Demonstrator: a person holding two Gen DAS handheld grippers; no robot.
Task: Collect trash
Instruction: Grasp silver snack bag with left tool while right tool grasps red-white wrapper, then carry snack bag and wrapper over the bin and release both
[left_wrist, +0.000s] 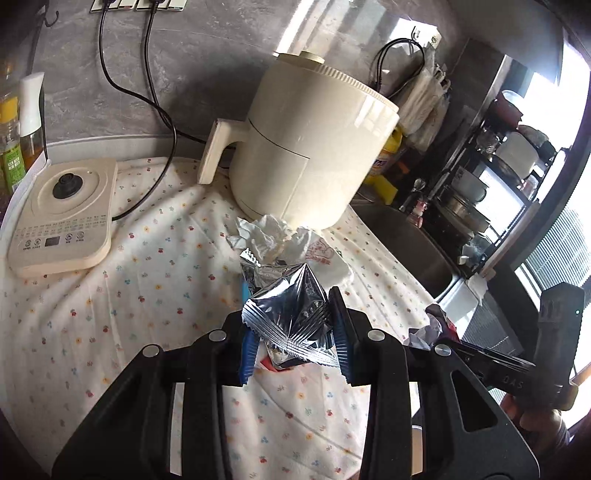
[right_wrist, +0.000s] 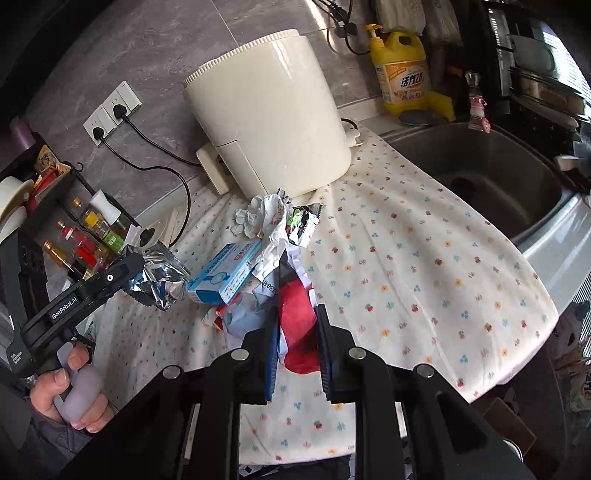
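The wrapper (left_wrist: 288, 314) is crinkled silver foil, shiny and creased. The air fryer (left_wrist: 306, 147) is smooth cream plastic with a soft gloss. The tablecloth (right_wrist: 424, 266) is matt printed cotton, wrinkled. The sink (right_wrist: 480, 173) is dull brushed metal. The box (right_wrist: 225, 273) is glossy printed cardboard, and the wall (left_wrist: 207, 48) is smooth grey stone-look tile.

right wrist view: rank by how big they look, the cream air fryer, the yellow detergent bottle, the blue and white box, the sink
1. sink and cream air fryer: alike in apparent size, not ranked apart
2. blue and white box and yellow detergent bottle: close; the box lies nearer the camera, so the order is unsure
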